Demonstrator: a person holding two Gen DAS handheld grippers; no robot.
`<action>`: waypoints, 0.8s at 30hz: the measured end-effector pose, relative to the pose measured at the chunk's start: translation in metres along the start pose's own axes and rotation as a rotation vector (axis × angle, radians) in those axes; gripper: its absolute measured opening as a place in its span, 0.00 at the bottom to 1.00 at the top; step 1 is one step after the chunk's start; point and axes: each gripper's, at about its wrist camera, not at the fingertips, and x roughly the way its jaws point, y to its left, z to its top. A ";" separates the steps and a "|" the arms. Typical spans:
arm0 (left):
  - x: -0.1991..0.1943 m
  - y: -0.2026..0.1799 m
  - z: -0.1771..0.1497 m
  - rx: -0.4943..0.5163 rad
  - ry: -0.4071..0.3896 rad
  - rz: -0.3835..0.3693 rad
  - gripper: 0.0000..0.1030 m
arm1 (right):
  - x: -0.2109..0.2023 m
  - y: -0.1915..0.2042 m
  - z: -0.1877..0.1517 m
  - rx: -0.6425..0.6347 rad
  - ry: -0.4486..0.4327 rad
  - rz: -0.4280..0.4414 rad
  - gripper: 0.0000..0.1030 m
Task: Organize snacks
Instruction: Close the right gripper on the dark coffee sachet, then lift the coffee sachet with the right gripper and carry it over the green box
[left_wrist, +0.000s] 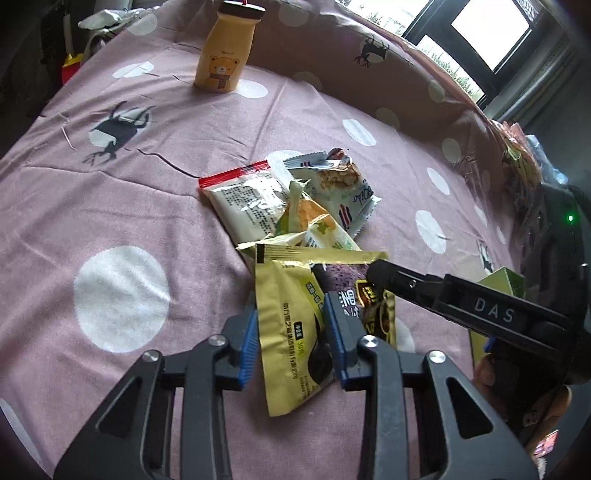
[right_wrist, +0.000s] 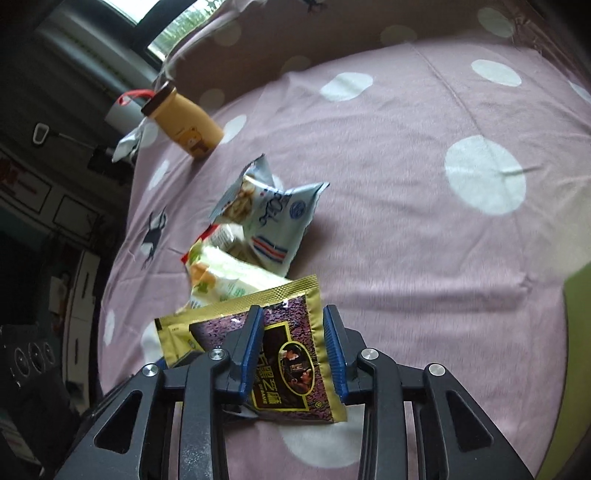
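So we're at the grab step: both grippers are on sachets at the near end of the snack pile (left_wrist: 295, 206) on the pink dotted sheet (left_wrist: 122, 221).

The left gripper (left_wrist: 291, 332) angles down steeply with the gold sachet (left_wrist: 284, 332) between its blue pads (left_wrist: 247, 339). The pads look like they're touching the packet's edges, though I can't swear how firm the pinch is.

The right gripper (right_wrist: 293, 350) is tilted down about the same and straddles the purple sachet (right_wrist: 291, 354). Its left pad sits on the packet, but the right pad (right_wrist: 334, 354) seems to have a sliver of gap, so I'd call that claw not quite clamped yet. In the left view it comes in from the right as a black finger over the same pile.

The purple one overlaps the gold one, so next move probably needs the right side to finish closing, then lift the two apart without dragging the green and blue packets behind them. A green box (left_wrist: 504, 280) sits by the right hand, maybe where they go.

The bear bottle (left_wrist: 223, 55) stands well clear at the far side.
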 end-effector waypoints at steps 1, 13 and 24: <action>-0.001 0.000 -0.001 0.005 0.000 0.002 0.26 | 0.001 -0.002 0.000 0.009 0.008 0.002 0.38; -0.002 -0.006 -0.011 0.052 0.026 0.032 0.21 | 0.003 0.006 -0.023 0.019 0.029 -0.005 0.59; -0.025 -0.027 -0.015 0.148 -0.068 0.001 0.10 | -0.030 0.024 -0.041 0.014 -0.069 0.086 0.50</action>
